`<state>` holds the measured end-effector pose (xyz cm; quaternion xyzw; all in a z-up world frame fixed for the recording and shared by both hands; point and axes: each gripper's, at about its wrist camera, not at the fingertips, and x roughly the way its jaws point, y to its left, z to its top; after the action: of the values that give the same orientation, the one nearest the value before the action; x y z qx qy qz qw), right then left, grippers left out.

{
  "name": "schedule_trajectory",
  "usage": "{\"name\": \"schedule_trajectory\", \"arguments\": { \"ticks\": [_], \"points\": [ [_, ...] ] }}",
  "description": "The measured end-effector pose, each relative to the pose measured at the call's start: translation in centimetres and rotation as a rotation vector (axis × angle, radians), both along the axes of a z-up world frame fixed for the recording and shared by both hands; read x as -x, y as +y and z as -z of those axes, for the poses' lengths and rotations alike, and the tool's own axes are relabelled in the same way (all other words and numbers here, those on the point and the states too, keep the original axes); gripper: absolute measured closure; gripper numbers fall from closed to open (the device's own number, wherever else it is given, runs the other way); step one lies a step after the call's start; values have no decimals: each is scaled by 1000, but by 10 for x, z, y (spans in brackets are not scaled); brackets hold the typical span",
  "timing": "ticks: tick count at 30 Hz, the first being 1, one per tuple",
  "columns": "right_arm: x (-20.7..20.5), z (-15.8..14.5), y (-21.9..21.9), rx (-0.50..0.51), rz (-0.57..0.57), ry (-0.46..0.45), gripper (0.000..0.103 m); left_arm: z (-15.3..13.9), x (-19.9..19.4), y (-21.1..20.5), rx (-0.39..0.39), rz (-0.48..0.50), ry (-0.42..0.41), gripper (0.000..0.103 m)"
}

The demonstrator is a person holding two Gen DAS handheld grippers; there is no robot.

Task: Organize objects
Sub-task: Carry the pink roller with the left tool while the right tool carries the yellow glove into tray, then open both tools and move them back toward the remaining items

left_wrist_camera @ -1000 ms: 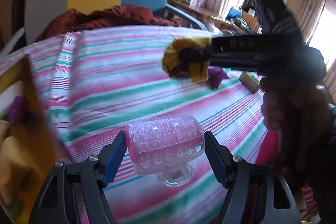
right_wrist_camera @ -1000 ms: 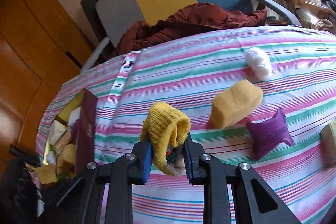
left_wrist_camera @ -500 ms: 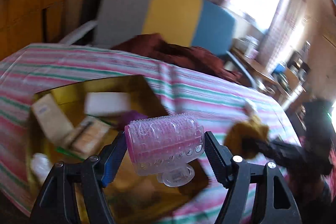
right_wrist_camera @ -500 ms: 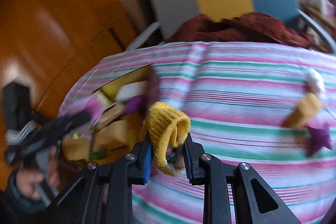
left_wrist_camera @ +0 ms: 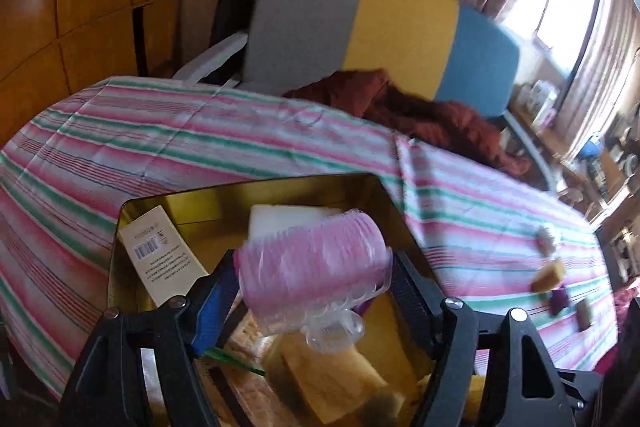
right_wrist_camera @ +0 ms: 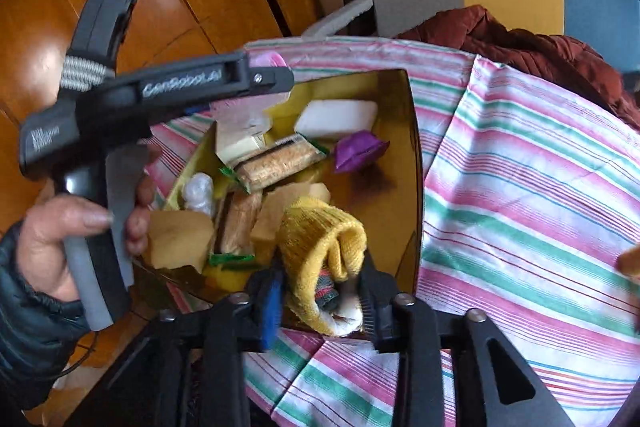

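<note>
My left gripper [left_wrist_camera: 314, 269] hangs over the gold box [left_wrist_camera: 248, 187]. A pink spiked hair roller [left_wrist_camera: 312, 279] sits tilted and blurred between its fingers. The jaws are opening and the pads no longer seem to press on it. My right gripper [right_wrist_camera: 320, 277] is above the near end of the same gold box [right_wrist_camera: 416, 147]. Its jaws are opening too, with a rolled yellow sock [right_wrist_camera: 320, 239] still between them, leaning on the right finger. In the right wrist view the left gripper [right_wrist_camera: 272, 79] shows at the box's far left, held by a hand [right_wrist_camera: 60, 227].
The box holds a white block [right_wrist_camera: 336, 115], biscuit packets [right_wrist_camera: 276, 161], a purple pouch [right_wrist_camera: 358, 151] and tan sponges [right_wrist_camera: 180, 239]. A sponge [left_wrist_camera: 548, 277] and other small items lie on the striped cloth [left_wrist_camera: 160, 147] far right. A chair [left_wrist_camera: 400, 31] with a red-brown jacket [left_wrist_camera: 420, 111] stands behind.
Both grippers swung left from over the striped cloth to above the gold box. The right jaws have widened around the sock; the roller has tipped loose between the left fingers.
</note>
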<state>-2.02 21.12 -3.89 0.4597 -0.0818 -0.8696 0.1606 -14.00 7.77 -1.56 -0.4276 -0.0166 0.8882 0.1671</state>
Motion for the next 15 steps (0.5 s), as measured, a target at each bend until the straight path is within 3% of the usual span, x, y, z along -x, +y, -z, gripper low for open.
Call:
{"name": "schedule_trajectory", "arguments": {
  "ticks": [2,5,15],
  "points": [
    [2,4,-4,-23,7,-9,49,1,-1,-3,-7,-17,3,20],
    [1,5,-5,-15,12,-7,42,1,-9,-4,9,-22,25,20],
    [-12,-5,-1,-33,66,38,40,-9,-55,-17,46,-52,92,20]
  ]
}}
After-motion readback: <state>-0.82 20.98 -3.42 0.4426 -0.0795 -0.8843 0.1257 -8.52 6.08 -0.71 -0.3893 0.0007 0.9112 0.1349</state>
